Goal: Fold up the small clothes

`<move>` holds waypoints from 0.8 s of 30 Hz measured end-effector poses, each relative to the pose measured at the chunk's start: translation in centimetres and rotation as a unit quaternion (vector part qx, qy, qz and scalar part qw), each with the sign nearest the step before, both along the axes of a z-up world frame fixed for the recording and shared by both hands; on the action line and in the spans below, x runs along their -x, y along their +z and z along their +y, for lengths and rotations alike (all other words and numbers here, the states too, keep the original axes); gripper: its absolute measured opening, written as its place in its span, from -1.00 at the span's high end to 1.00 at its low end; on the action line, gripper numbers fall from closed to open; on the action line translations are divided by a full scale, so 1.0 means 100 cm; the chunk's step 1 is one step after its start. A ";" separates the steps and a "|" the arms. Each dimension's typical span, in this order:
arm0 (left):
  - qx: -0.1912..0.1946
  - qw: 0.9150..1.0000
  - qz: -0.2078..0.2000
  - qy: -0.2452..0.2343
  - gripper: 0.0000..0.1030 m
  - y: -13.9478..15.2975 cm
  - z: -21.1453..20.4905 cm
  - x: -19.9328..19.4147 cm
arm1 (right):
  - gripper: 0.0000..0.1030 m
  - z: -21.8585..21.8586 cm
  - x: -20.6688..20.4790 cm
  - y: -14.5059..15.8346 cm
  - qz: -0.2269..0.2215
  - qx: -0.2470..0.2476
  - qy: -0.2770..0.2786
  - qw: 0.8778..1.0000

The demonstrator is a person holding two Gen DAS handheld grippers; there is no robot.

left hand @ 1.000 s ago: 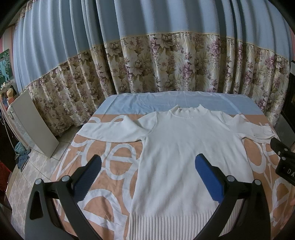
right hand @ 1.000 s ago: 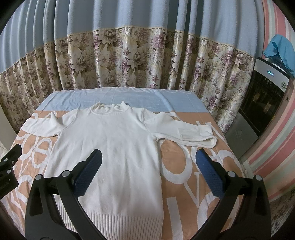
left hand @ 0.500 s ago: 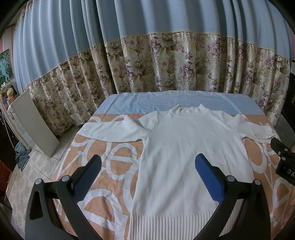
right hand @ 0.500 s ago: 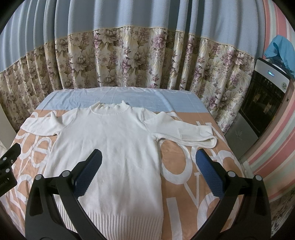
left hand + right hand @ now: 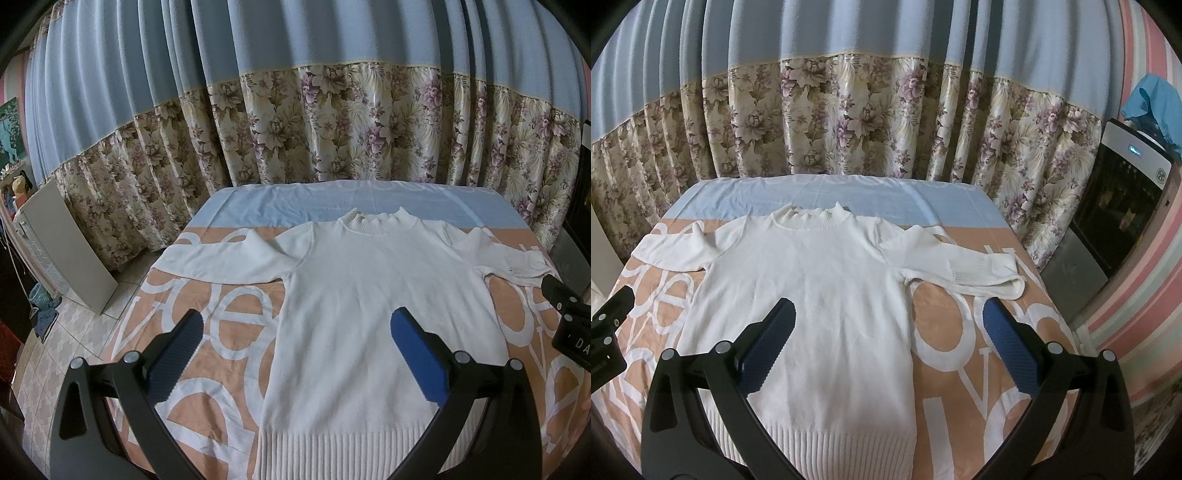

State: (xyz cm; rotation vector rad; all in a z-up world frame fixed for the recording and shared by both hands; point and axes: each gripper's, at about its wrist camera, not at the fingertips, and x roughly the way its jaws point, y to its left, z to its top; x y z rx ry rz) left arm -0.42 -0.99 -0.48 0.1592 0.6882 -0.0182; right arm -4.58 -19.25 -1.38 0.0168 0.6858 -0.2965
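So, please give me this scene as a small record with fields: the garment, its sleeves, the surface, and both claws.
garment: white sweater, lying flat, collar toward the curtain, ribbed hem nearest the cameras
left sleeve: spread straight out to the side
right sleeve: doubled back on itself, ribbed cuff lying on top
surface: bed cover, orange with white letters, a blue band at the far end
left claw: open, above the sweater, holding nothing
right claw: open, above the sweater's right edge, holding nothing
folding: not yet begun
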 end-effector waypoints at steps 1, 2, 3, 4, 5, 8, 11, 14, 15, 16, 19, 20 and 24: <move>0.000 1.000 0.000 0.000 -0.97 0.000 0.000 0.000 | -0.94 0.000 0.000 0.000 0.000 0.000 0.000 1.000; 0.000 1.000 0.001 0.000 -0.97 0.000 0.000 0.000 | -0.94 0.000 0.000 0.000 0.000 0.000 0.000 1.000; 0.000 1.000 0.000 0.000 -0.97 0.000 0.000 0.000 | -0.94 0.000 0.000 -0.001 0.000 0.000 0.000 1.000; 0.000 1.000 0.000 0.001 -0.97 -0.001 0.000 0.000 | -0.94 0.000 0.000 -0.001 0.000 0.001 0.000 1.000; 0.000 1.000 0.001 0.000 -0.97 -0.001 0.001 0.000 | -0.94 -0.001 0.000 -0.001 0.000 0.001 0.000 1.000; 0.000 1.000 0.000 0.000 -0.97 -0.002 0.001 0.000 | -0.94 -0.001 0.000 -0.001 0.000 0.001 0.000 1.000; -0.001 1.000 0.001 0.000 -0.97 -0.002 0.001 0.000 | -0.94 -0.001 0.000 -0.003 0.001 0.002 0.000 1.000; 0.000 1.000 0.002 0.001 -0.97 -0.006 0.003 -0.001 | -0.94 -0.002 0.000 -0.003 0.001 0.001 0.000 1.000; 0.000 1.000 0.002 0.001 -0.97 -0.008 0.005 -0.001 | -0.94 -0.002 0.000 -0.003 0.001 0.000 0.001 1.000; 0.000 1.000 0.002 0.000 -0.97 -0.008 0.005 -0.001 | -0.94 -0.002 0.000 -0.005 0.001 0.000 0.001 1.000; 0.000 1.000 0.002 0.000 -0.97 -0.008 0.005 -0.001 | -0.94 -0.003 -0.001 -0.006 0.001 0.000 0.000 1.000; 0.001 1.000 0.002 0.000 -0.97 -0.009 0.005 -0.001 | -0.94 -0.002 -0.001 -0.006 0.001 -0.001 0.000 1.000; 0.000 1.000 0.003 0.000 -0.97 -0.009 0.004 -0.001 | -0.94 -0.004 -0.001 -0.007 0.001 -0.001 0.001 1.000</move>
